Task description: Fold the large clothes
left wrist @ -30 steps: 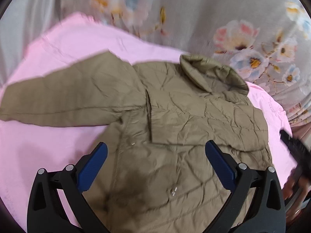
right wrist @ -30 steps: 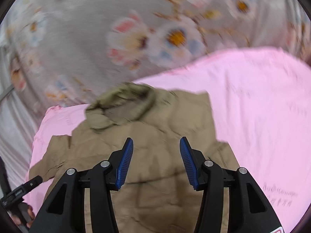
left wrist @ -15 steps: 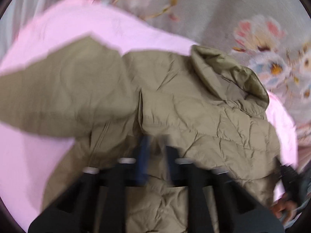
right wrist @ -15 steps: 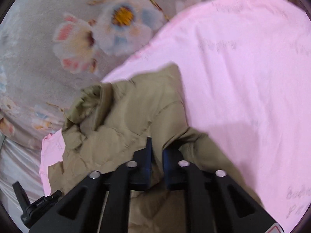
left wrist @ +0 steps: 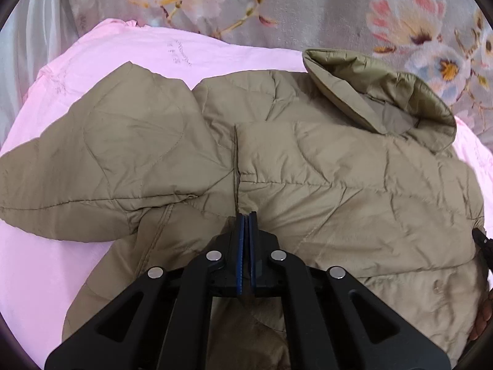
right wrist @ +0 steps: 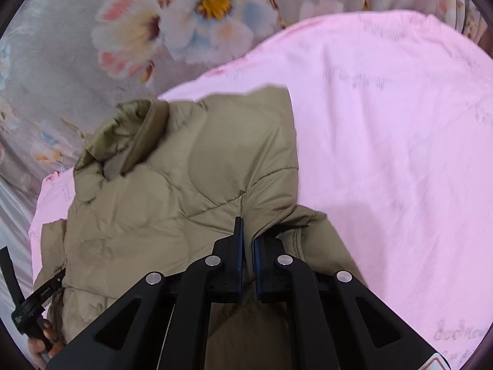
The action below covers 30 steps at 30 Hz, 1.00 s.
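Lying spread on one pink sheet [left wrist: 215,58], a single olive quilted jacket [left wrist: 339,178] fills the middle of both wrist views. It has one collar [left wrist: 382,98], standing up at the far end, and one sleeve [left wrist: 101,160] visible in the left wrist view, stretched out to the left across the pink sheet. Beyond the sheet lies one grey cloth with a flower print [left wrist: 308,9].

Two tongs are at work. The left tongs [left wrist: 246,215] have just been closing and their blue pads now meet with almost no gap, at the lower end of a vertical seam in the jacket; whether fabric is caught between the pads cannot be told. The right tongs [right wrist: 246,231] have also just been closing and stand nearly together, with a ridge of jacket fabric bunched up between the pads, so they pinch the jacket near its right edge. At the lower left of the right wrist view a person's hand [right wrist: 43,339] holds a black handle.
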Tool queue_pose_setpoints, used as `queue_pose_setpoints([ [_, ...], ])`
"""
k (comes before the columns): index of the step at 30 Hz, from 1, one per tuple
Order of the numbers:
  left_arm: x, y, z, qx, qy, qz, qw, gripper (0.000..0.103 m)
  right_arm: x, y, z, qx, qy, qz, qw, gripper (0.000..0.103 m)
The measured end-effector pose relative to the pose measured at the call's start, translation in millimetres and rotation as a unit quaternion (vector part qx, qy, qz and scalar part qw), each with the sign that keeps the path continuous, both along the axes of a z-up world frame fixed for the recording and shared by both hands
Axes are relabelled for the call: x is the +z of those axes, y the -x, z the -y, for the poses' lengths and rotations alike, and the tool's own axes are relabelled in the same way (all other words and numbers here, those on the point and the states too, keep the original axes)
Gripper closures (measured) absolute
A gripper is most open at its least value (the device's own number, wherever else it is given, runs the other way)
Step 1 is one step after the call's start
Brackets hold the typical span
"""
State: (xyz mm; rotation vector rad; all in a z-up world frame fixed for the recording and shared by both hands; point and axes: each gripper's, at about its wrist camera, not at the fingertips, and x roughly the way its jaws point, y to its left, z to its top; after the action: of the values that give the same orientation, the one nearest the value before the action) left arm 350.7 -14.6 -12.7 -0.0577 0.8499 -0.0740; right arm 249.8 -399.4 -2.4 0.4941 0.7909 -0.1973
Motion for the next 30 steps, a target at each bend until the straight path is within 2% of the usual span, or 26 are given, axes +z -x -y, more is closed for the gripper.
queue_pose_setpoints([
  [6,-6,10,11,0.006,-0.049,0.017,0.9986,0.1,-2,-6,-14,0.002,0.052,-0.017,0.998,0.095],
  [14,-11,40,20,0.005,-0.093,0.022,0.9954,0.1,-7,26,-26,-0.009,0.057,-0.017,0.998,0.094],
  [21,-14,102,2,0.006,-0.103,0.024,0.9943,0.1,-11,85,-41,-0.008,0.05,-0.008,0.999,0.093],
  [24,-11,114,-5,0.008,-0.09,0.025,0.9956,0.099,-10,96,-42,-0.002,0.043,-0.009,0.999,0.09],
  [25,-7,116,-11,0.01,-0.081,0.025,0.9964,0.097,-7,100,-42,-0.006,0.041,-0.016,0.999,0.084],
  [27,4,122,-18,0.014,-0.083,0.028,0.9961,0.084,7,115,-40,-0.017,0.034,-0.02,0.999,0.078],
  [28,15,128,-21,0.017,-0.089,0.042,0.995,0.08,15,125,-41,-0.022,0.04,-0.012,0.999,0.076],
  [30,36,135,-21,0.017,-0.093,0.07,0.9931,0.062,33,140,-49,-0.031,0.088,-0.002,0.996,0.073],
])
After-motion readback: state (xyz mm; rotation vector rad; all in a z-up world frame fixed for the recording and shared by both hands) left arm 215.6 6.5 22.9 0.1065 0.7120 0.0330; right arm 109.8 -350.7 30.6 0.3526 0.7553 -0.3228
